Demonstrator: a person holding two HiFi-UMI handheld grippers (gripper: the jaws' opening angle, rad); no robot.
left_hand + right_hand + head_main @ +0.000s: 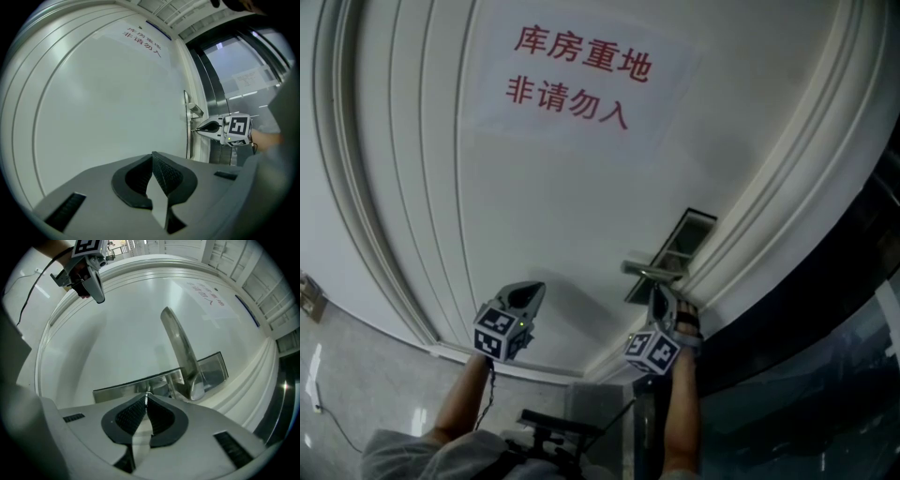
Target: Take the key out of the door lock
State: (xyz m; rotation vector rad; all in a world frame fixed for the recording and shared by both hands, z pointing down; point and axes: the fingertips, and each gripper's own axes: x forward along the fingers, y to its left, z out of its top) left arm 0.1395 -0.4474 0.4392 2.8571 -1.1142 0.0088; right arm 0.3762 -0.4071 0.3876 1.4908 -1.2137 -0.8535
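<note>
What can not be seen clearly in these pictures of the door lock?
- The key: right gripper view, only a metal speck shows at the jaw tips.
- The keyhole: head view, hidden behind the right gripper.
- The sign: left gripper view, print too small to read.

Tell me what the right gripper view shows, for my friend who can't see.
The right gripper pinches a small metal key at the steel lock plate, beside the door handle on a white door. The left gripper hangs apart, top left.
</note>
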